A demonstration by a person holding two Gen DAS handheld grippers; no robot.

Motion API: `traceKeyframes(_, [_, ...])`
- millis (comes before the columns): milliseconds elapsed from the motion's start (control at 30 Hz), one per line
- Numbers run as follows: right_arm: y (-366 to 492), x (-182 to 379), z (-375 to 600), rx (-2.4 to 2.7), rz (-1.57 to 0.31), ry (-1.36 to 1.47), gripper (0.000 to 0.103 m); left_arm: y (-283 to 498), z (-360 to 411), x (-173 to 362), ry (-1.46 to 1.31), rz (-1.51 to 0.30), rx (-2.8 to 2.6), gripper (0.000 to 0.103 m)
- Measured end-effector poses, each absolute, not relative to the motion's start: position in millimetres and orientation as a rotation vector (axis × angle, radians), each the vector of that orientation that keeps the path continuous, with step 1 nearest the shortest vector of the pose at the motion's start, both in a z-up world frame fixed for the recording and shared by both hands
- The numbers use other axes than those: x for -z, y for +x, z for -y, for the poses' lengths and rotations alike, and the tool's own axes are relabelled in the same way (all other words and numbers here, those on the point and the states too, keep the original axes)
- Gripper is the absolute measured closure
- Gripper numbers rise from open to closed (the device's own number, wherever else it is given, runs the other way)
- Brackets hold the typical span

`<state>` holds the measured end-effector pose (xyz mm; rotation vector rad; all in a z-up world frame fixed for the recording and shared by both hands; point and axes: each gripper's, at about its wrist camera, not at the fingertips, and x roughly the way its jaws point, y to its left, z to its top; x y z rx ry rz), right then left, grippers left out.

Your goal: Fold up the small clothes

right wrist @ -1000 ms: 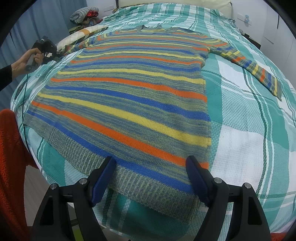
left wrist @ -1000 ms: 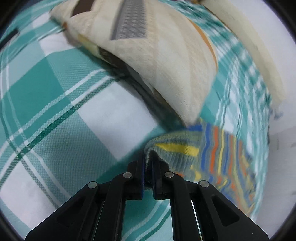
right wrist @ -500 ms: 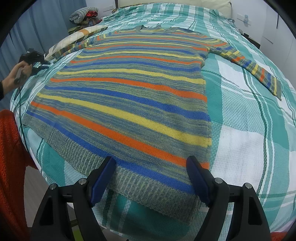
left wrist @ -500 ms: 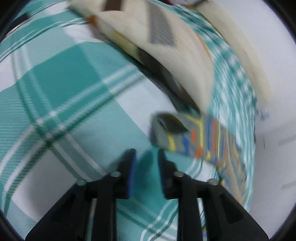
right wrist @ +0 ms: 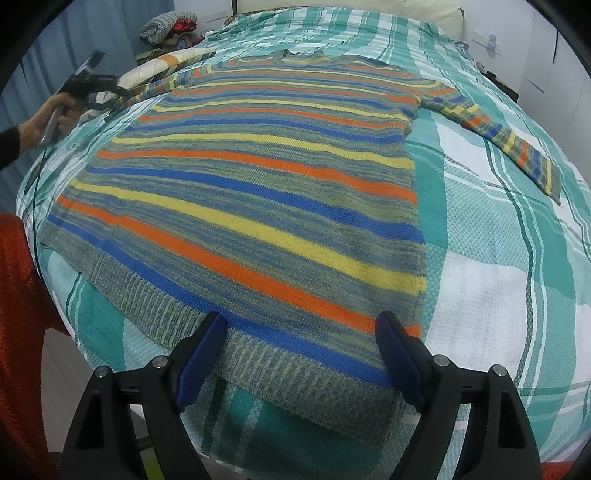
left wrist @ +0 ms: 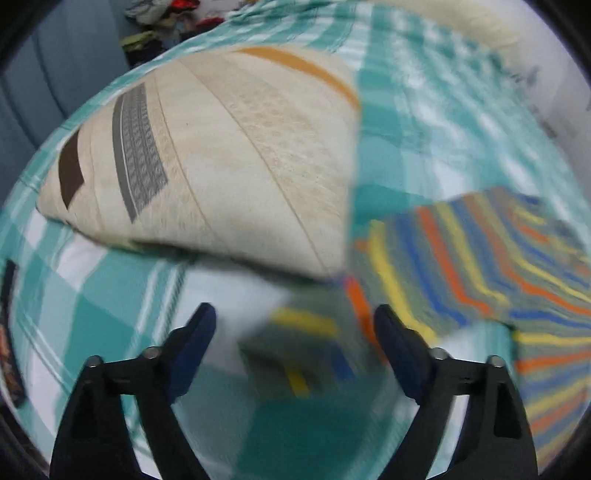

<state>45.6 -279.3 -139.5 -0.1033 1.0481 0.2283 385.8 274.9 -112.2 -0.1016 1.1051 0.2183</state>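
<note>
A striped knit sweater (right wrist: 266, 192) in blue, orange, yellow and grey lies flat on the bed, hem toward me, both sleeves spread out. My right gripper (right wrist: 297, 350) is open and empty, its jaws just above the hem. My left gripper (left wrist: 295, 345) is open and empty over the left sleeve cuff (left wrist: 306, 332), which lies blurred on the bedspread between the jaws. That gripper also shows in the right wrist view (right wrist: 86, 83), held in a hand at the bed's left edge. The right sleeve (right wrist: 509, 140) stretches toward the right.
A cream patterned pillow (left wrist: 221, 166) lies beside the left sleeve. The teal and white checked bedspread (right wrist: 498, 295) covers the bed. A pile of clothes (right wrist: 168, 26) sits at the far left corner. An orange fabric (right wrist: 18, 314) hangs at the near left.
My left gripper let go of the left sleeve cuff, opened wide and pulled back and up. The cuff now lies on the bedspread. My right gripper has not moved.
</note>
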Motion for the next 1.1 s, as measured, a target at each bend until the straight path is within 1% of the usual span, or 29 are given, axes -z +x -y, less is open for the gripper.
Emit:
traceKeyframes(33, [46,140,278,-0.227,-1.048,-0.109,0.019,395,-284,117,-0.124,-1.119,-0.260,0.046])
traceKeyframes(67, [46,140,278,-0.227,-1.048,-0.113,0.019,405,-296,122,-0.189,-1.142,-0.281,0.048])
traceKeyframes(100, [45,140,278,-0.225,-1.047,-0.115,0.018,415,-313,130,-0.300,-1.162,-0.284,0.048])
traceKeyframes(133, [45,140,277,-0.224,-1.047,-0.117,0.018,418,-317,134,-0.325,-1.167,-0.283,0.048])
traceKeyframes(233, [46,141,276,-0.218,-1.049,-0.124,0.018,434,-310,143,-0.158,-1.153,-0.304,0.048])
traceKeyframes(367, [46,142,274,-0.212,-1.055,-0.134,0.017,429,-338,139,-0.277,-1.116,-0.303,0.049])
traceKeyframes(433, [47,142,275,-0.213,-1.057,-0.136,0.017,415,-349,139,-0.217,-1.099,-0.340,0.039])
traceKeyframes(467, [47,143,275,-0.214,-1.057,-0.135,0.016,408,-352,138,-0.198,-1.096,-0.356,0.040])
traceKeyframes(500, [47,143,275,-0.215,-1.056,-0.134,0.015,398,-361,136,-0.170,-1.094,-0.427,0.052])
traceKeyframes(533, [47,143,275,-0.216,-1.055,-0.134,0.015,387,-371,132,-0.190,-1.088,-0.484,0.060])
traceKeyframes(600, [47,144,274,-0.217,-1.052,-0.136,0.013,354,-394,122,-0.313,-1.047,-0.494,0.059])
traceKeyframes(667, [47,144,274,-0.218,-1.048,-0.138,0.013,318,-383,109,-0.294,-1.011,-0.357,0.040])
traceKeyframes(700, [47,144,274,-0.218,-1.047,-0.137,0.013,304,-369,106,-0.244,-1.007,-0.282,0.020])
traceKeyframes(733, [47,144,273,-0.218,-1.045,-0.136,0.012,291,-348,104,-0.165,-1.004,-0.202,0.005])
traceKeyframes(767, [47,144,273,-0.217,-1.043,-0.137,0.012,276,-326,104,-0.071,-0.998,-0.127,0.003])
traceKeyframes(800, [47,145,272,-0.218,-1.041,-0.140,0.011,261,-295,109,0.063,-1.002,-0.030,0.003])
traceKeyframes(900, [47,145,271,-0.217,-1.039,-0.141,0.010,247,-249,136,0.255,-1.046,0.107,0.003])
traceKeyframes(933, [47,145,271,-0.217,-1.040,-0.143,0.010,247,-245,144,0.287,-1.033,0.089,0.000])
traceKeyframes(967, [47,145,271,-0.217,-1.041,-0.145,0.009,247,-249,149,0.265,-1.011,0.088,0.000])
traceKeyframes(1033, [47,145,271,-0.215,-1.044,-0.148,0.009,247,-271,152,0.116,-0.945,0.152,0.000])
traceKeyframes(1100, [48,145,271,-0.212,-1.047,-0.152,0.008,244,-285,150,0.023,-0.948,0.179,0.000])
